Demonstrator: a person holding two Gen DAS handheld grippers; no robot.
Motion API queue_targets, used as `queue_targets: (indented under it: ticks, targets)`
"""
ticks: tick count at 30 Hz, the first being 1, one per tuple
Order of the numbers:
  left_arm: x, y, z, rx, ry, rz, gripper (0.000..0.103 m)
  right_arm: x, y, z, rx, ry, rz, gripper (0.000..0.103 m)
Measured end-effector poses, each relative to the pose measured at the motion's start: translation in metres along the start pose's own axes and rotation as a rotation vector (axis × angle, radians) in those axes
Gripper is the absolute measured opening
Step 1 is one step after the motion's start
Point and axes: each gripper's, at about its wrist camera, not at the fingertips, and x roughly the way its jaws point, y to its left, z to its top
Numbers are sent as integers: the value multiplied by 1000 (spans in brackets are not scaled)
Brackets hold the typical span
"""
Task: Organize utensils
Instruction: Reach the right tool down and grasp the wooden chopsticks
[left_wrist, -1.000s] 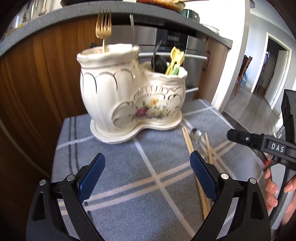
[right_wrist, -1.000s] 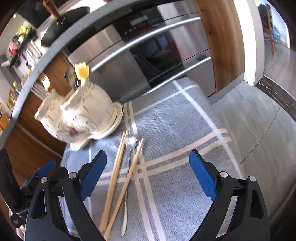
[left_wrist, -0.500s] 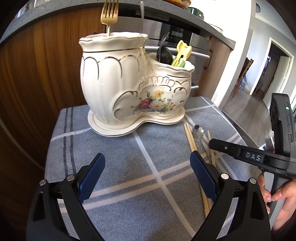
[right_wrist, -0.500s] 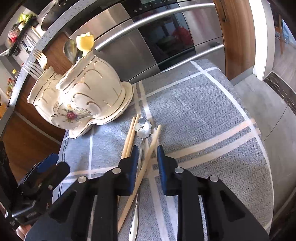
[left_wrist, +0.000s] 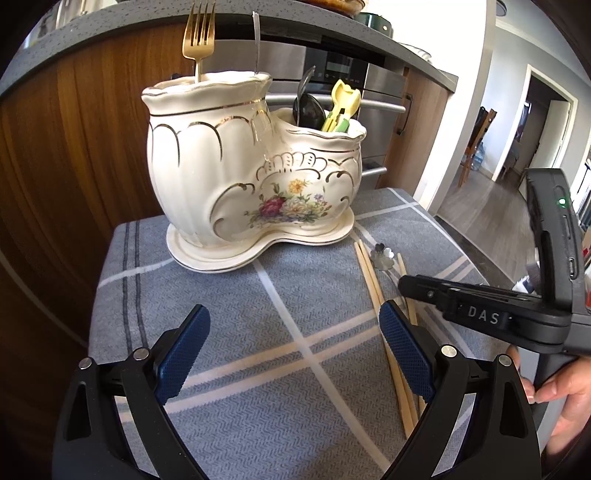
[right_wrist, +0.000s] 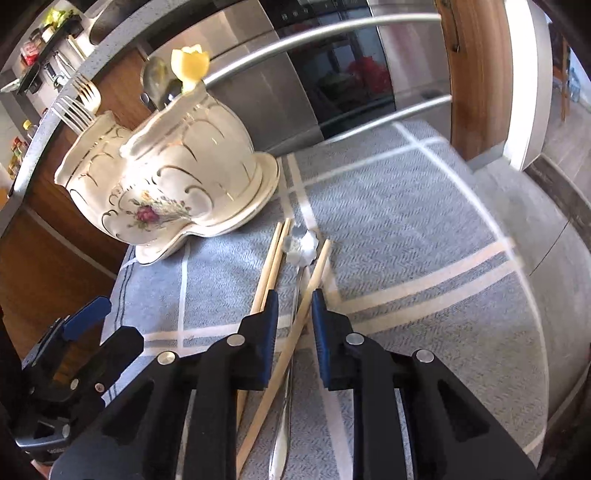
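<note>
A cream floral ceramic utensil holder (left_wrist: 255, 177) (right_wrist: 166, 184) stands on a grey checked cloth (left_wrist: 258, 350). It holds a gold fork (left_wrist: 199, 33), a dark spoon and a yellow-green utensil (left_wrist: 341, 107). Wooden chopsticks (right_wrist: 271, 266) and a flower-ended silver spoon (right_wrist: 303, 245) lie on the cloth to its right. My right gripper (right_wrist: 293, 306) hangs low over them, jaws narrowed around one chopstick (right_wrist: 314, 277) and the spoon handle, with a small gap left. My left gripper (left_wrist: 291, 332) is open and empty in front of the holder.
A steel oven (right_wrist: 332, 74) with bar handles and wooden cabinets (left_wrist: 74, 147) stand behind the cloth-covered surface. The cloth's right edge drops to the floor (right_wrist: 554, 258). The right gripper's body (left_wrist: 480, 314) sits at the right of the left wrist view.
My right gripper has narrowed from wide open to almost closed and dropped onto the chopsticks and spoon. My left gripper stayed open and drew back a little from the holder.
</note>
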Motion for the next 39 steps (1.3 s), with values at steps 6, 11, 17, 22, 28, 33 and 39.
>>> queue_targets:
  ticks: [6, 11, 17, 22, 28, 33, 39]
  targets:
    - [0, 2, 0, -18, 2, -10, 92, 3, -5, -3, 21, 16, 0, 19]
    - [-4, 2, 0, -4, -8, 1, 92, -10, 3, -10, 1, 40, 42, 19]
    - [-9, 8, 1, -26, -17, -5, 92, -22, 9, -24, 15, 96, 85, 19]
    - [-14, 8, 2, -28, -27, -10, 92, -23, 9, -35, 34, 144, 93, 19]
    - [-21, 8, 2, -35, -40, -17, 92, -22, 14, -45, 30, 172, 83, 19]
    - [-26, 6, 1, -23, -45, -19, 92, -20, 22, -47, -5, 143, 35, 19]
    - [-28, 9, -1, -27, -48, -15, 92, -13, 33, -45, -91, 89, -49, 11]
